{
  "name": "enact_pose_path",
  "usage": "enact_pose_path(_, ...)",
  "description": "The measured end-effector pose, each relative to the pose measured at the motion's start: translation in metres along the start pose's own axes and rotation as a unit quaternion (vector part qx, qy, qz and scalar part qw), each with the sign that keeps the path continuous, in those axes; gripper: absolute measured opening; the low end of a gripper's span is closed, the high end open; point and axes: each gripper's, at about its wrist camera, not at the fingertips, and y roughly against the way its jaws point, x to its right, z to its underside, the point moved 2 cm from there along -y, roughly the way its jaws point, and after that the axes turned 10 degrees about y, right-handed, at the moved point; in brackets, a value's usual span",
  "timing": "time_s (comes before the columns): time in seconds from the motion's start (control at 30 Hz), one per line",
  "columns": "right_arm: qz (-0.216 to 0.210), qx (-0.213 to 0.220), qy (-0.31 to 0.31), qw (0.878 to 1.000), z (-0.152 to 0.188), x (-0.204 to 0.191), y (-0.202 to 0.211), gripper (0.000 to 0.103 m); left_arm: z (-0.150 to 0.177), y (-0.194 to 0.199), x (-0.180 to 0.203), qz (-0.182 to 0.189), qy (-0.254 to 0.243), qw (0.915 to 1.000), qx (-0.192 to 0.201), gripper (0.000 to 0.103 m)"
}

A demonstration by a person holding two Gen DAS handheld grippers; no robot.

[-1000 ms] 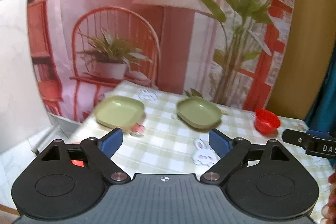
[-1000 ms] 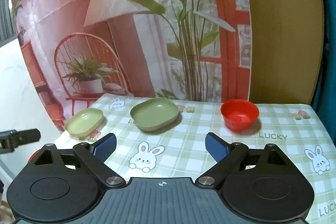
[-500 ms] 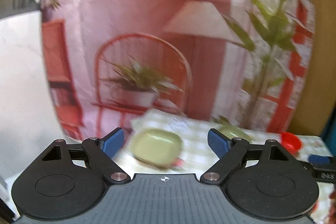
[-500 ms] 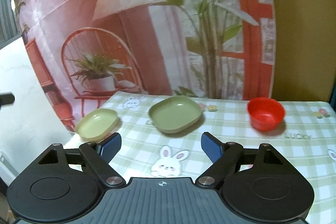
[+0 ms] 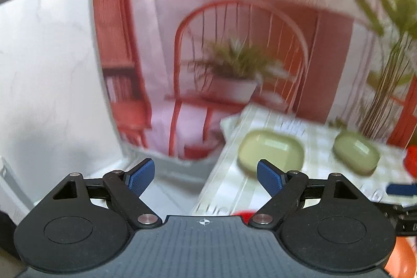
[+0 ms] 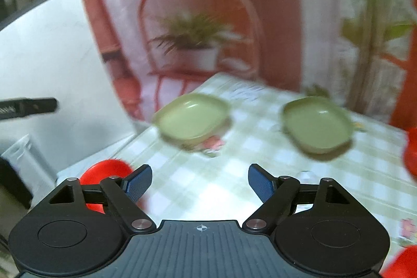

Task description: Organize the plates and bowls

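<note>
Checked cloth covers the table (image 6: 234,189), where two green plates (image 6: 191,119) (image 6: 316,127) sit near its far-left edge, so the empty, closing right gripper (image 6: 199,183) and wide, empty left gripper (image 5: 206,177) could nudge one off.

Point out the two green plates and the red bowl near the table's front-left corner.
lighter green plate (image 6: 191,119), right wrist view, its inner floor.
darker green plate (image 6: 316,125), right wrist view, its inner floor.
red bowl (image 6: 104,168), right wrist view, its rim.
</note>
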Motion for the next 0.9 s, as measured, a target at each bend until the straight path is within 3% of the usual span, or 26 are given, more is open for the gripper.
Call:
enact_pose_path(0.1, -0.025, -0.011, 0.017, 0.999, -0.005, -0.021, -0.025, 0.077, 0.017, -0.02, -0.01, -0.012, -0.013, 0.9996, -0.023, 0.085)
enact_pose_path(0.2, -0.042, -0.024, 0.035, 0.998, -0.008, -0.041, -0.047, 0.074, 0.034, -0.035, -0.02, -0.012, -0.007, 0.9991, -0.04, 0.075)
enact_pose_path(0.33, -0.051, -0.045, 0.053, 0.996, -0.006, -0.055, -0.07, 0.07, 0.055, -0.049, -0.03, -0.014, -0.001, 0.9981, -0.06, 0.074)
enact_pose_path(0.6, -0.071, -0.074, 0.065, 0.993, 0.014, -0.068, -0.092, 0.041, 0.091, -0.066, -0.031, -0.006, 0.01, 0.9958, -0.09, 0.071)
enact_pose_path(0.77, -0.084, -0.08, 0.059, 0.992, 0.021, -0.071, -0.095, 0.024, 0.103, -0.072, -0.028, -0.002, 0.024, 0.9943, -0.104, 0.056)
enact_pose_path(0.9, -0.097, -0.077, 0.05, 0.991, 0.024, -0.069, -0.091, 0.013, 0.105, -0.07, -0.027, 0.002, 0.05, 0.9932, -0.105, 0.025)
